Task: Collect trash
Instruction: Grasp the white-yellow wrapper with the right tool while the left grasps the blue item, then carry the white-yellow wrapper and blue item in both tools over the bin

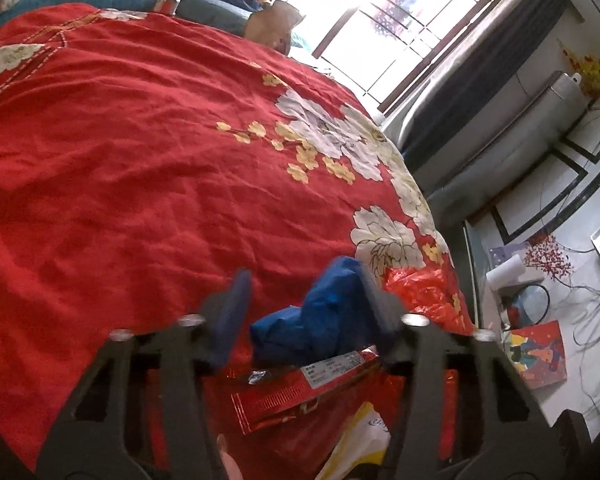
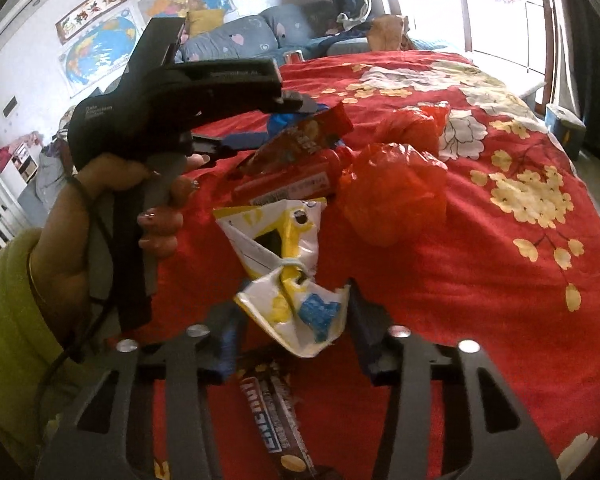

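Collecting looks barely begun — the left gripper (image 1: 300, 300) gapes around a blue wrapper (image 1: 320, 320), the right gripper (image 2: 290, 320) spread around a white-yellow packet (image 2: 288, 264), red wrappers (image 2: 296, 172) just beyond, nothing gripped

Daylight from window (image 1: 400, 28), blown out; gripper fingers (image 1: 232, 312) motion-blurred; strong fisheye curvature, dark vignetted corners.
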Motion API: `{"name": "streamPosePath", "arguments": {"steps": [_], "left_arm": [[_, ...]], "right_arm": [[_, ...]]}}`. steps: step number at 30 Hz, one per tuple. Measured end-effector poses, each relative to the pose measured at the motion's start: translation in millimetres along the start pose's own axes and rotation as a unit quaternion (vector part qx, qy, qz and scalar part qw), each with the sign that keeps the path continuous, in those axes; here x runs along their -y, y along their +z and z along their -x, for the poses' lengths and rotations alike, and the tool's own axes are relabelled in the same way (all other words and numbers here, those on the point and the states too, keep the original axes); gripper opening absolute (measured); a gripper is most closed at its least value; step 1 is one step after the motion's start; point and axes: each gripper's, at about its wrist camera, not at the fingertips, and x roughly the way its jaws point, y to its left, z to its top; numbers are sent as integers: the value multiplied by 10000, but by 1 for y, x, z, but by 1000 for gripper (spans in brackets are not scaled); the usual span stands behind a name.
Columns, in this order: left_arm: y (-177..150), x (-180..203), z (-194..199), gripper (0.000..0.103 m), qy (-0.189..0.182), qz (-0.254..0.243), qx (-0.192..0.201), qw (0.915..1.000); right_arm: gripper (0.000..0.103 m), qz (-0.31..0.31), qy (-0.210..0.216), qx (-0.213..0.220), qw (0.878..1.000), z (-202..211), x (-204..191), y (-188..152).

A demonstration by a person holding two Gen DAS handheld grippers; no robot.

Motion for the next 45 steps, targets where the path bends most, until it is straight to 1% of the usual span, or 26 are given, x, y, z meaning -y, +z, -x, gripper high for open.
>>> {"name": "streamPosePath", "arguments": {"steps": [1, 3, 5, 6, 9, 14, 20, 25, 31, 45], "left_arm": [[-1, 1, 1, 24, -16, -12, 13, 10000], [-2, 1, 6, 10, -59, -16, 76, 10000], [-4, 2, 12, 3, -103, -11, 159, 9998], [-5, 2, 17, 2, -120, 7, 245, 9996], [-7, 1, 33, 1, -180, 77, 478, 9987], [-10, -1, 66, 1, -177, 111, 910, 9956], [-15, 0, 98, 1, -207, 79, 1233, 9921], [-19, 6, 112, 1, -273, -28, 1291, 9913], [-25, 26, 121, 1, -349, -288, 1334, 9900], [-41, 69, 121, 1, -564, -745, 1243, 9878]], "right_arm": [[37, 9, 19, 6, 10000, 1, 0, -1], [34, 72, 19, 29, 10000, 2, -2, -1], [33, 130, 5, 65, 9999, 4, -4, -2], [33, 136, 15, 90, 9999, 6, -5, -3], [32, 123, 43, 150, 9998, 9, -5, -4], [31, 68, 93, 282, 9995, 18, -5, -4], [31, 63, 135, 439, 9989, 31, -8, -5], [31, 49, 122, 574, 9983, 40, -7, -5], [31, -30, 33, 773, 9970, 55, -3, -4], [31, -398, -255, 1210, 9915, 89, 29, -3]]}}
